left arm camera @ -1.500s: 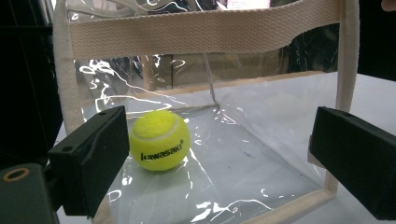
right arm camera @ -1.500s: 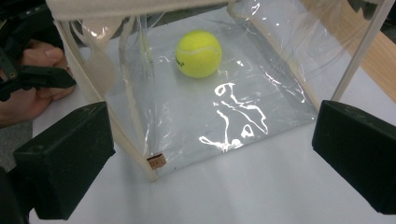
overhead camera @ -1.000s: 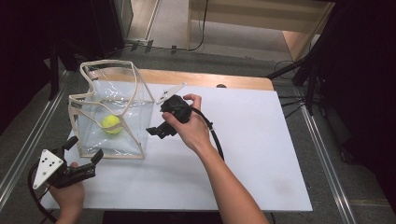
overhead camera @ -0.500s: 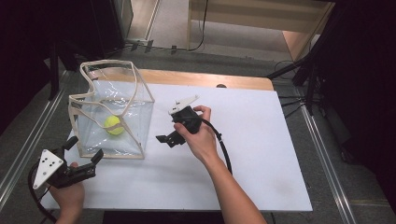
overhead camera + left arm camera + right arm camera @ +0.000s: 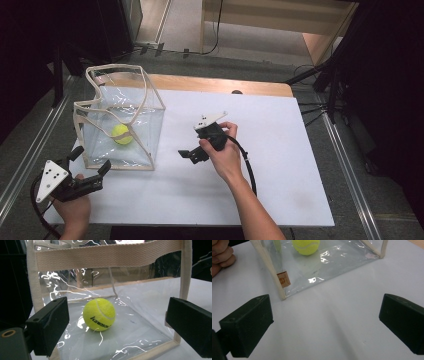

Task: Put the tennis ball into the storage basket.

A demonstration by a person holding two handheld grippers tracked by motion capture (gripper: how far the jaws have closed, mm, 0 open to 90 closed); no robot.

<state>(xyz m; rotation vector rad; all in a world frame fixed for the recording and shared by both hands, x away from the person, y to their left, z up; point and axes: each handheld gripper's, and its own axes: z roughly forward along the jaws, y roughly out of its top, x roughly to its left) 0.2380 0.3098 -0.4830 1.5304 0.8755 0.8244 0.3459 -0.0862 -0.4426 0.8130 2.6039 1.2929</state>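
A clear plastic bag [image 5: 145,107] with beige webbing trim stands open on the left of the white tabletop [image 5: 280,150]. A yellow tennis ball [image 5: 121,134] lies inside it on the bottom. My left gripper [image 5: 91,160] sits open at the near-left corner, just in front of the bag. In the left gripper view the ball [image 5: 99,314] shows through the bag's wall [image 5: 140,302] between the wide jaws of the left gripper [image 5: 117,327]. My right gripper [image 5: 190,155] is open and empty to the right of the bag. In its view, the right gripper [image 5: 324,322] faces the bag's corner [image 5: 279,282].
A strip of wooden table [image 5: 225,86] runs along the back edge, with a small dark hole [image 5: 236,92] in the white top. The right gripper's black cable [image 5: 248,165] trails beside the forearm. A metal rail [image 5: 30,150] lies on the floor at left. The left hand [image 5: 220,255] rests beyond the bag's corner.
My right gripper has drawn back from the bag's right side, moving right and nearer to the person. The left gripper, bag and ball have stayed put.
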